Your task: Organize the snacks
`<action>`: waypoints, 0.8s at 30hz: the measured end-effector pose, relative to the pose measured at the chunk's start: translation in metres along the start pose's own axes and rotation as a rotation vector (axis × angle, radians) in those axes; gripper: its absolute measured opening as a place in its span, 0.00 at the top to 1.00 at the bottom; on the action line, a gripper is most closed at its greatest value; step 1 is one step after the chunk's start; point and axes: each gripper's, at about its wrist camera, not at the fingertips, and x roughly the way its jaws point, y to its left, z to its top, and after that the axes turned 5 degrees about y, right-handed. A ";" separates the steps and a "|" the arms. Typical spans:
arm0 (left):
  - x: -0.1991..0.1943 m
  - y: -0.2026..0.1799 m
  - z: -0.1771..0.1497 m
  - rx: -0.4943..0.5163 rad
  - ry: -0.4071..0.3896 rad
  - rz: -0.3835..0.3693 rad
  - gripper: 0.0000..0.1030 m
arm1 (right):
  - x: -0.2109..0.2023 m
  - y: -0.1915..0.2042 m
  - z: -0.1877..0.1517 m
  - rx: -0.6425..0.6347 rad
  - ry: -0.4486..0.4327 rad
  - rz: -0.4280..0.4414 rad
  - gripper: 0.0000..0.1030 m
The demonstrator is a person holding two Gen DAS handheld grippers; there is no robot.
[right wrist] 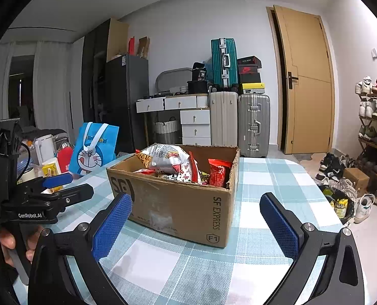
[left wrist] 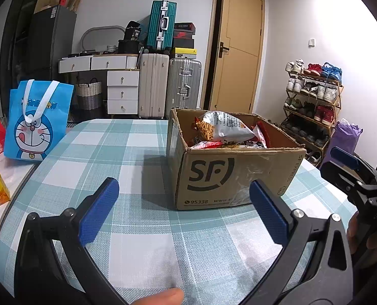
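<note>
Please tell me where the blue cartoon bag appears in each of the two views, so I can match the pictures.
Left wrist view: the blue cartoon bag stands at the far left, beyond the table's edge.
Right wrist view: the bag is left of center, behind the cardboard box's left corner.
Shared landmark: the cardboard box of snacks on the checked tablecloth.

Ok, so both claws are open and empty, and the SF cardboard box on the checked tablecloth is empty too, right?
Not quite. The SF cardboard box is not empty: it holds snack packets, as the right wrist view shows. The rest stands: the left claw and right claw are open and empty, and the box sits on the checked tablecloth.
</note>
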 end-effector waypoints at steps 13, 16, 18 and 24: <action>0.000 -0.001 0.000 0.001 0.000 0.000 0.00 | 0.000 0.000 -0.001 0.005 -0.002 0.000 0.00; 0.001 -0.001 0.000 0.000 -0.001 -0.001 0.00 | 0.000 0.001 -0.001 0.006 0.000 0.003 0.00; 0.000 -0.001 0.000 0.000 0.000 0.000 0.00 | 0.002 0.001 -0.001 0.007 0.002 0.003 0.00; 0.001 -0.002 0.000 0.001 0.001 0.001 0.00 | 0.001 0.001 -0.001 0.005 0.001 0.003 0.00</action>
